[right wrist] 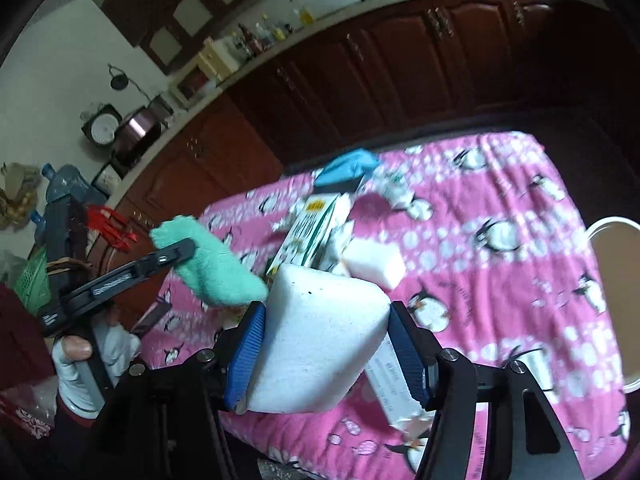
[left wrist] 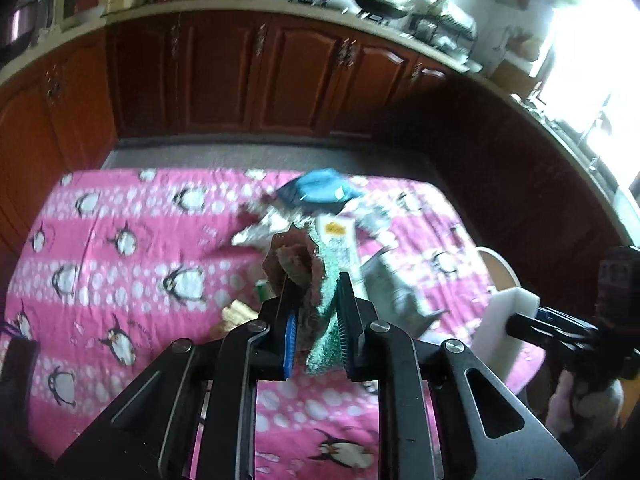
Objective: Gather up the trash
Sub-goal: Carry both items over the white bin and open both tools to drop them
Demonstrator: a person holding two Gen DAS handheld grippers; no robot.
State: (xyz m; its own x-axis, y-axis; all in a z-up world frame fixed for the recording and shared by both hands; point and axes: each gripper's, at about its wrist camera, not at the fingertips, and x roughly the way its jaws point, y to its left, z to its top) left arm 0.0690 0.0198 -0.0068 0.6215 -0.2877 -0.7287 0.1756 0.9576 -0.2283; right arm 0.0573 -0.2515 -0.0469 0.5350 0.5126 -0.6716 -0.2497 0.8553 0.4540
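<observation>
My left gripper (left wrist: 317, 294) is shut on a fuzzy mint-green cloth (left wrist: 326, 308) with a brown side, held above the table. From the right wrist view the same cloth (right wrist: 216, 268) shows as a fluffy green wad at the left. My right gripper (right wrist: 326, 312) is shut on a white foam block (right wrist: 320, 340), its blue pads pressing both sides. More trash lies on the pink penguin tablecloth (left wrist: 120, 280): a blue bag (left wrist: 320, 188), a green-and-white carton (right wrist: 316, 232), a second white foam block (right wrist: 374, 266) and a white box (right wrist: 394, 394) under the held block.
Dark wooden cabinets (left wrist: 260, 80) run along the far side of the table under a cluttered counter. A round stool seat (right wrist: 616, 280) stands at the table's right edge. A green basket (right wrist: 32, 280) and water bottles (right wrist: 64, 188) stand at the left.
</observation>
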